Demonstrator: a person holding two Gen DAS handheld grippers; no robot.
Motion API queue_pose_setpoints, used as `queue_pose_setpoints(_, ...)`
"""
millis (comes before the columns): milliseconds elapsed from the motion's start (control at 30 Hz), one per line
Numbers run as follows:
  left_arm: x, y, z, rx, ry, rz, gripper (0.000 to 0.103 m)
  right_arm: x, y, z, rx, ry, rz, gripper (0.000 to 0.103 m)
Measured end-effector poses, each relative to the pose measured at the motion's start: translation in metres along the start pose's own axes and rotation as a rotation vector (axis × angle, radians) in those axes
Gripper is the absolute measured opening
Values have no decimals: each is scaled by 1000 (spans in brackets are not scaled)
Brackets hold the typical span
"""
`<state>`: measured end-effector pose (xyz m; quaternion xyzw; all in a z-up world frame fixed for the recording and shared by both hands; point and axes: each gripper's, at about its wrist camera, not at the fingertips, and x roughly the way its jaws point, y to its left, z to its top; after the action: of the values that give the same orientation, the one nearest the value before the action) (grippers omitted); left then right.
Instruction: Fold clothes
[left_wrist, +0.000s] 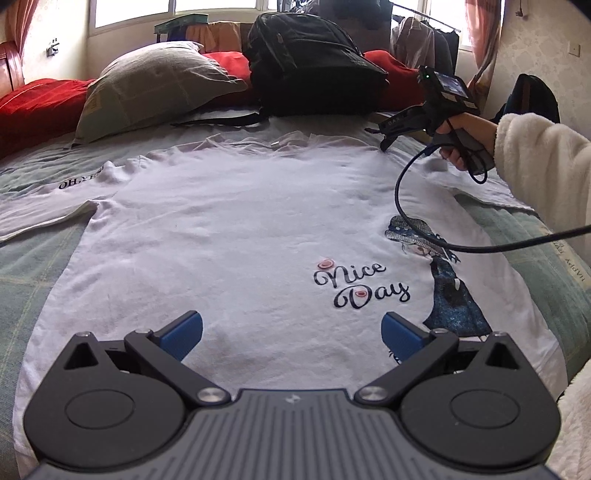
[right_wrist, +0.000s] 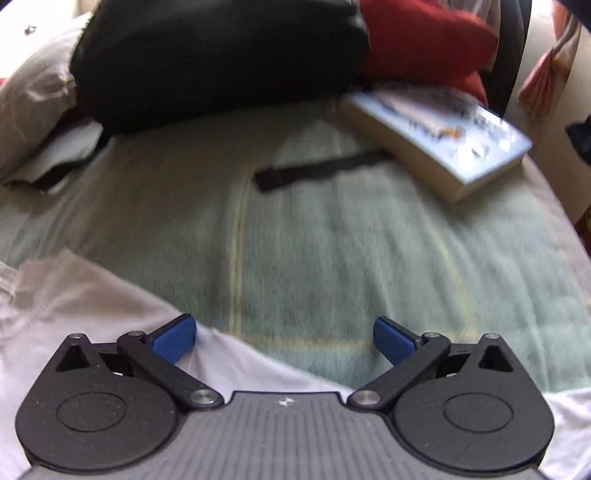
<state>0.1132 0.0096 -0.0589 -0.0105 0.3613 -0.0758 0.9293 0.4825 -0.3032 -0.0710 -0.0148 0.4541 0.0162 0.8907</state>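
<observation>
Presently we find the white T-shirt (left_wrist: 229, 229) spread flat, front up, on the bed (left_wrist: 33, 280), collar toward the pillow (left_wrist: 155, 81) and black backpack (left_wrist: 310, 62). Our left tongs (left_wrist: 291, 332) stand wide and empty above the hem. Our right tongs (right_wrist: 284, 338), gripped by a hand (left_wrist: 461, 140) in a fleecy sleeve (left_wrist: 539, 166), stand wide and empty over the shirt's shoulder edge. We note a book (right_wrist: 443, 140) on the bedding beyond; that view is blurred.

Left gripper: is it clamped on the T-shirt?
No. In the left wrist view the left gripper has its jaws spread wide above the flat T-shirt, with no cloth between the blue pads.
</observation>
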Motion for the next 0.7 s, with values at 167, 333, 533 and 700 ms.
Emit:
queue_pose_setpoints(167, -4, 5, -2, -10, -7, 11, 102, -59, -8, -17, -60, -88, 146, 103)
queue_pose_setpoints(333, -6, -1, -9, 10, -4, 18, 102, -95, -23, -77, -158, -197, 220, 103)
queue_pose_setpoints(533, -10, -14, -19, 27, 9, 23, 102, -79, -51, -135, -93, -165, 191, 103)
queue_pose_setpoints(700, -14, -26, -21, 48, 14, 31, 102, -91, -74, -162, -60, -175, 185, 103)
